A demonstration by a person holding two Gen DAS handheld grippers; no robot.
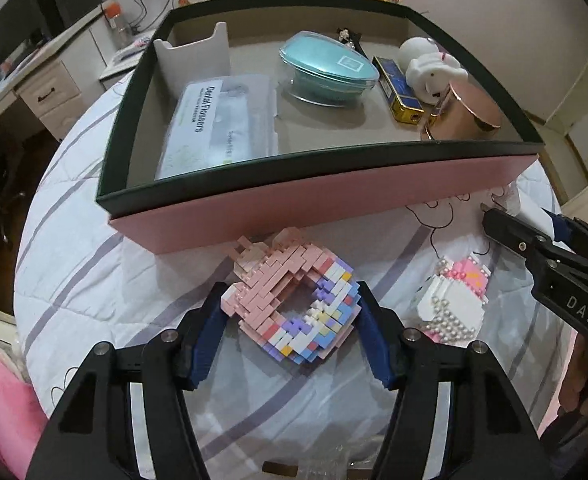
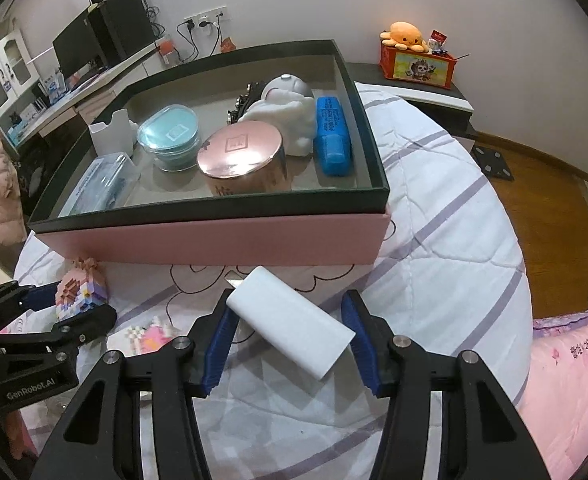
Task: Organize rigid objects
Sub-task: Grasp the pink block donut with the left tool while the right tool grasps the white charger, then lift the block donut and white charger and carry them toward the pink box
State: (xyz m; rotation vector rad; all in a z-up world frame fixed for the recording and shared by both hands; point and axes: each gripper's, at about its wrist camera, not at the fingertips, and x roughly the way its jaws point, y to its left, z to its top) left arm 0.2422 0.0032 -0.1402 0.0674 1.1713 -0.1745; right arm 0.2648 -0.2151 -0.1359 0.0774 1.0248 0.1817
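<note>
A ring-shaped toy-brick model (image 1: pixel 290 304) in pink, purple and white lies on the striped quilt in front of a pink box with a dark green rim (image 1: pixel 294 168). My left gripper (image 1: pixel 290 292) is shut on the model, one blue pad on each side. In the right wrist view a white rectangular block (image 2: pixel 290 320) lies slantwise between the pads of my right gripper (image 2: pixel 290 300), which is shut on its opposite corners, close to the box's pink front wall (image 2: pixel 214 240). Between the two grippers, a smaller brick model with pearl beads (image 1: pixel 453 300) rests on the quilt.
The box holds a dental flosser pack (image 1: pixel 218 120), a teal case (image 1: pixel 325 68), a white figure (image 1: pixel 429 68), a rose-gold tin (image 1: pixel 465 112), a blue-and-gold pack (image 1: pixel 397 88) and a white holder (image 1: pixel 198 56). A desk with a monitor (image 2: pixel 78 48) stands behind on the left.
</note>
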